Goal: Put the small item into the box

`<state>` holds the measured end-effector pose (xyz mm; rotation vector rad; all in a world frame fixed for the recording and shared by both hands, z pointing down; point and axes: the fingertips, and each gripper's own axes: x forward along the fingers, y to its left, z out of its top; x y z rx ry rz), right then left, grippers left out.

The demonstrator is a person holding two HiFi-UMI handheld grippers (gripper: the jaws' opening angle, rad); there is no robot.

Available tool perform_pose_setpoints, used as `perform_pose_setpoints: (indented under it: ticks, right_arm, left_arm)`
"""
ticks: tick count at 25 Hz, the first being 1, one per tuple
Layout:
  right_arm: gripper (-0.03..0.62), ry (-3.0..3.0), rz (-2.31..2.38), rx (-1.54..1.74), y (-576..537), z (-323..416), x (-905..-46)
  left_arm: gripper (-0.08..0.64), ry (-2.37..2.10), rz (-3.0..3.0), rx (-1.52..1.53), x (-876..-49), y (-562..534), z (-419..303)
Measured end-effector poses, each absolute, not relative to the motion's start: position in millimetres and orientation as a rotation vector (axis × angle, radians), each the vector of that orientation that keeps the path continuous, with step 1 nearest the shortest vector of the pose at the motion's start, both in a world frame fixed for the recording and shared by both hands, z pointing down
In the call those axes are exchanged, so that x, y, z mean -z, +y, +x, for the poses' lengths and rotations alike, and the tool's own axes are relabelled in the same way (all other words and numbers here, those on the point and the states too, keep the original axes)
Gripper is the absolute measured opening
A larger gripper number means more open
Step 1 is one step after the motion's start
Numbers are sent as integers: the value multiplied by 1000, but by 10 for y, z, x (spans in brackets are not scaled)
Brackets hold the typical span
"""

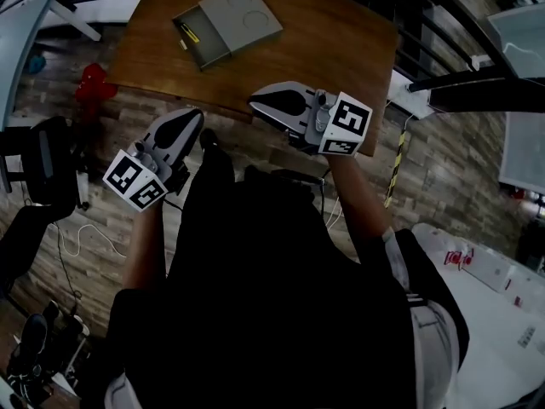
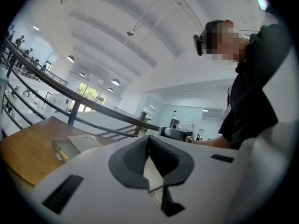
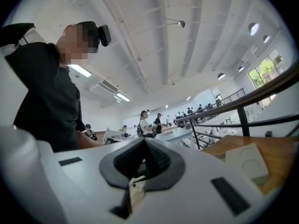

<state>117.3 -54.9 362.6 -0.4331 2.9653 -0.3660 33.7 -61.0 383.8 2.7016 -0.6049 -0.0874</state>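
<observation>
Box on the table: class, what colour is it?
The box is grey, and this shows best in the head view.

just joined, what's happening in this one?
A person holds a tool in each hand, short of the wooden table. The left tool and right tool both have jaws together with nothing in them. On the table sits a grey box with its tray slid out; a small yellow item lies in the tray.

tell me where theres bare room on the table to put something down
The widest bare patch of the table lies right of the grey box, out to the table's right edge. A bare strip runs between the box and the near edge. Left of the box's open drawer, which holds a yellow item, only a narrow margin is bare.
</observation>
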Motion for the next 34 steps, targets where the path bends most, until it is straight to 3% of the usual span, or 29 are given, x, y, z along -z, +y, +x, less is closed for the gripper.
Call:
perform_pose_setpoints:
  ticks: [34]
  right_arm:
    - [11,3021,-564,397,151,1259,-3789]
  left_arm:
    - [15,-586,2691,6,-3895,139,373]
